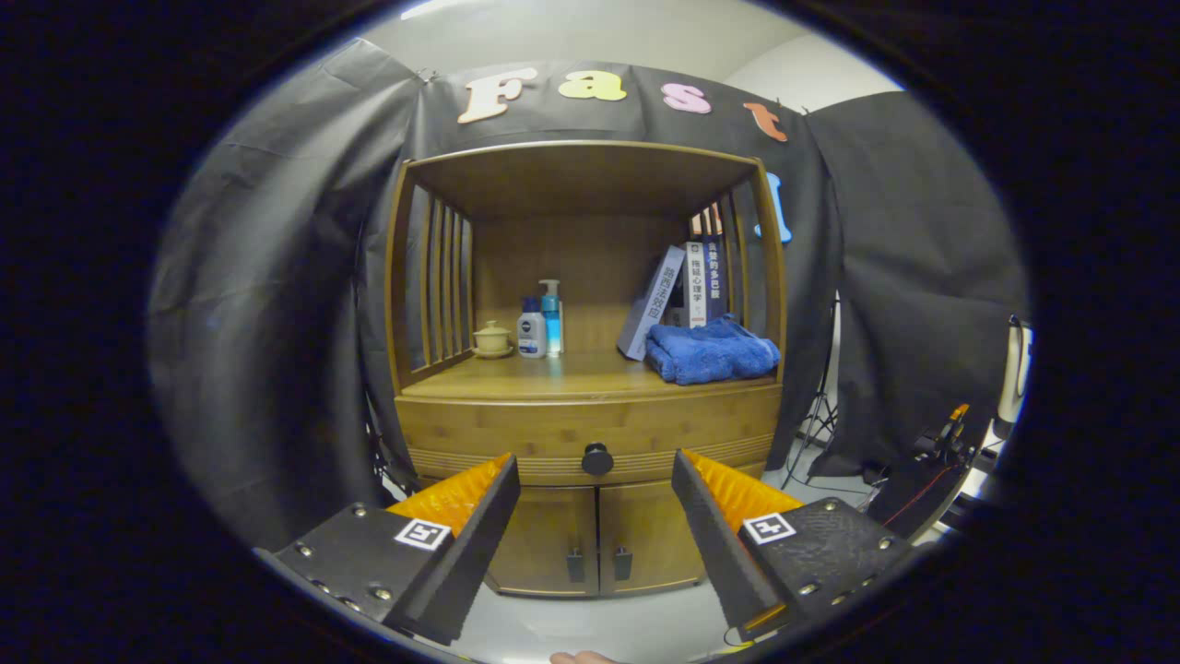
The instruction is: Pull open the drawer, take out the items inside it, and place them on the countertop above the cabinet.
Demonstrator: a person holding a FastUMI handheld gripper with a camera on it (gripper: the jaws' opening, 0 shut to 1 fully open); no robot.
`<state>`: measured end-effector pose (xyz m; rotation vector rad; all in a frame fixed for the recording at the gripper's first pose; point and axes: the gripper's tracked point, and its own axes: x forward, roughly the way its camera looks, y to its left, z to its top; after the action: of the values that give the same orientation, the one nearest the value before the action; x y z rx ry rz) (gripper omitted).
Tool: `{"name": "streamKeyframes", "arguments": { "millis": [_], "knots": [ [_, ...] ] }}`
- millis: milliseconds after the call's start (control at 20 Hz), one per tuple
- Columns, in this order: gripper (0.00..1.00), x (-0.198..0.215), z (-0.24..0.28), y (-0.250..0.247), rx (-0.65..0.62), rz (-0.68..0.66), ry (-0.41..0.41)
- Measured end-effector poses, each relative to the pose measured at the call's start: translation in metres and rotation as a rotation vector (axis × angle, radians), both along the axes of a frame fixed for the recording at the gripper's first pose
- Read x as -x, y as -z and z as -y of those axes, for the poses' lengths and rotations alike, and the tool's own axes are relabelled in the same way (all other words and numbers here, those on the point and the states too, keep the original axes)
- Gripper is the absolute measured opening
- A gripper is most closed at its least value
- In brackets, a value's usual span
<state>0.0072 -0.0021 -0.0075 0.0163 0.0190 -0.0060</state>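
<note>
The gripper (595, 470) is spread wide, holding nothing. The knob (597, 458) (small, round, likely slick) sits at twelve o'clock between its fingers; the drawer (516, 426) looks stiff, so grip there.

Drawer (590, 426) shut below countertop (572, 373), knob (597, 458) beyond spread tongs (595, 475), towel (710, 350) right, bottles (541, 325) left

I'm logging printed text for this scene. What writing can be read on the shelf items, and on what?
Books: spine characters too blurred to quote.
Bottles: label print too small.
Gripper, open, aimed at the drawer knob: square markers, no words.
</note>
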Motion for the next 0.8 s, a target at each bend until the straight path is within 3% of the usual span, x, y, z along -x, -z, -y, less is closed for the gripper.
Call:
{"name": "streamKeyframes", "arguments": {
  "millis": [300, 600, 800],
  "knots": [
    [0.99, -0.004, 0.010, 0.003, -0.061, 0.003, 0.023],
    [0.99, -0.021, 0.000, 0.008, 0.057, 0.031, 0.039],
    [0.99, -0.042, -0.022, 0.003, 0.100, 0.088, -0.011]
  ]
}}
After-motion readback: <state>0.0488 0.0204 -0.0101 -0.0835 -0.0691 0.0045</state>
